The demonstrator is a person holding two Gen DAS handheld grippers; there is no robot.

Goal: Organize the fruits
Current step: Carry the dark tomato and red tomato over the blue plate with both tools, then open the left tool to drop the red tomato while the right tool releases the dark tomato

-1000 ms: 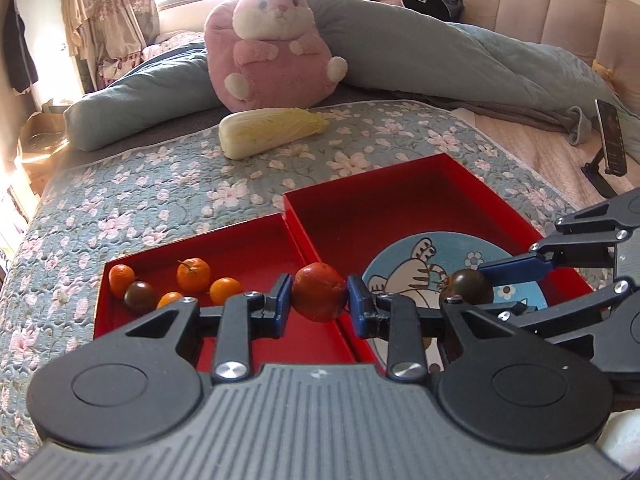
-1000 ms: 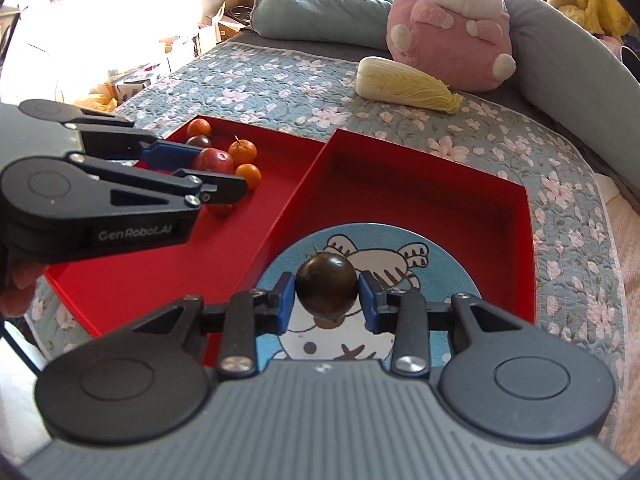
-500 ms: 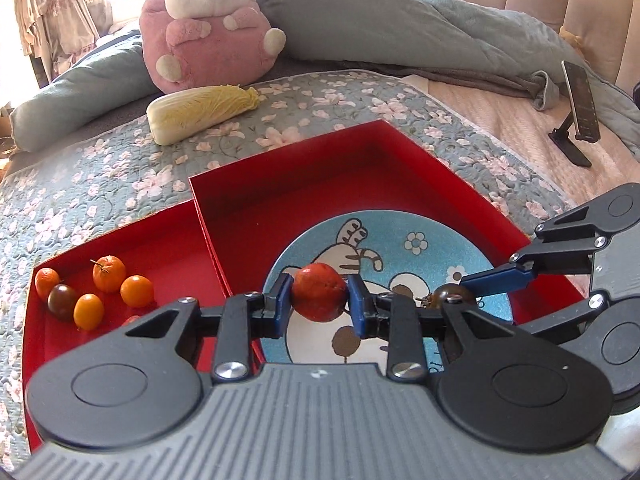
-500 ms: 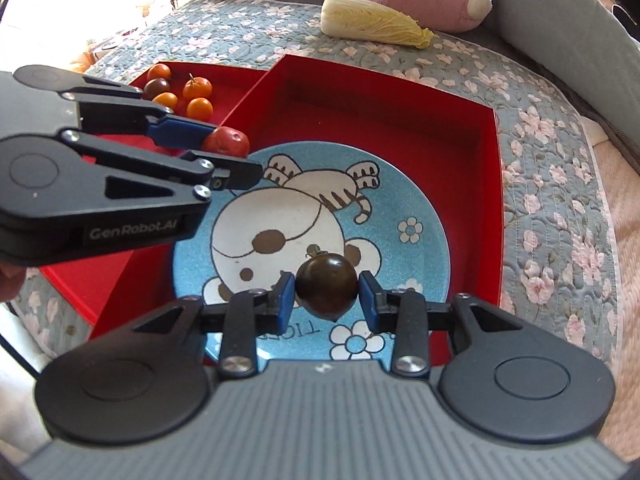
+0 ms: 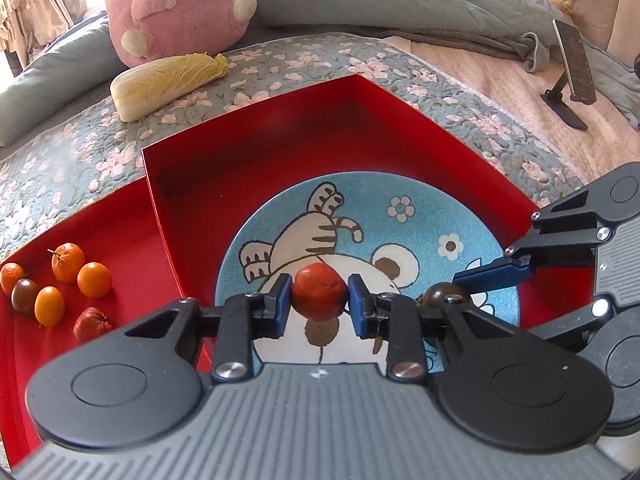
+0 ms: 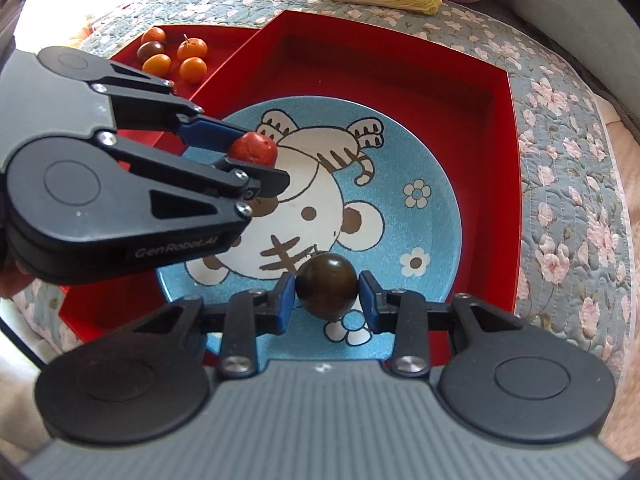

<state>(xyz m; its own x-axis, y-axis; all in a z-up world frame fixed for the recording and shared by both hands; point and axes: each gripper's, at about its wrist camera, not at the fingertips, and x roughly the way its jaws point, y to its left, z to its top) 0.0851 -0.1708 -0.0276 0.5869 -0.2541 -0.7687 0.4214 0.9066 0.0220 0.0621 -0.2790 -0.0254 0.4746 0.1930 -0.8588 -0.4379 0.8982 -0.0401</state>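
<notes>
The left tool (image 5: 319,307) is pinching a small red fruit (image 5: 319,296) and the right tool (image 6: 327,298) a dark tomato (image 6: 326,286), both looking light, smooth and easily bruised, over the blue plate (image 6: 424,152).

2 trays (image 5: 256,128), 1 plate (image 5: 420,192) (8 fruits (image 5: 94,279)).

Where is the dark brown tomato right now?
The dark tomato is pinched in the right tool, low in its own view, above the blue cartoon plate, right of the left tool's red fruit.

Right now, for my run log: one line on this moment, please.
left gripper: red fruit gripped | right gripper: dark tomato gripped | both over blue plate
</notes>
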